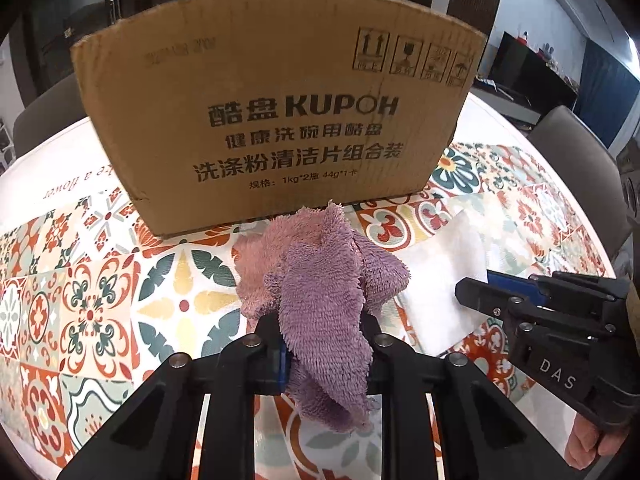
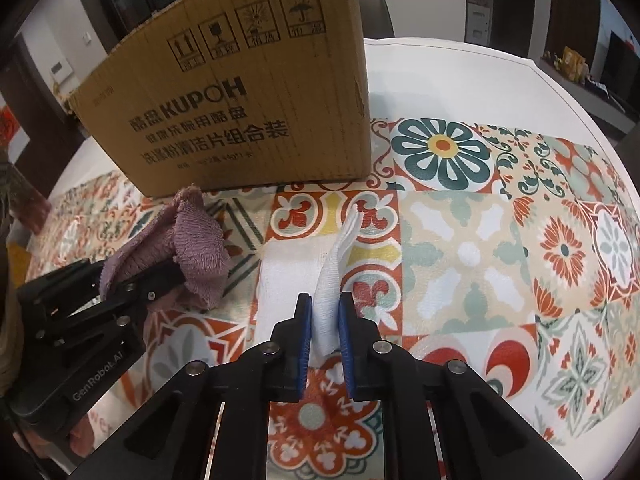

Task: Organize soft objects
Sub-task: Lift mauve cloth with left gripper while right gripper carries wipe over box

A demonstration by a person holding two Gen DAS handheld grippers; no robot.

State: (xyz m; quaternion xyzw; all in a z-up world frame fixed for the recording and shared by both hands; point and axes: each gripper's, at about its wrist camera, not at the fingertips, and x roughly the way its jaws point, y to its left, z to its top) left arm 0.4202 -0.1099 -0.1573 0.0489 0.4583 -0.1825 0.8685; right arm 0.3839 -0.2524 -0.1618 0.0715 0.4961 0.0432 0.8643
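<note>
My left gripper (image 1: 320, 324) is shut on a fluffy purple towel (image 1: 320, 280) that bunches up over its fingers, just in front of a brown cardboard box (image 1: 276, 112) printed KUPOH. The towel also shows in the right wrist view (image 2: 192, 240), held by the left gripper (image 2: 168, 276). My right gripper (image 2: 325, 304) is shut on a raised fold of a white cloth (image 2: 332, 272) whose other part lies flat on the table. In the left wrist view the right gripper (image 1: 472, 292) sits on the white cloth (image 1: 440, 280), right of the towel.
The box (image 2: 248, 92) stands on a round white table (image 2: 460, 72) covered by a patterned tile-print mat (image 2: 500, 232). A grey chair (image 1: 576, 148) stands at the table's far right, another chair (image 2: 374, 12) behind the box.
</note>
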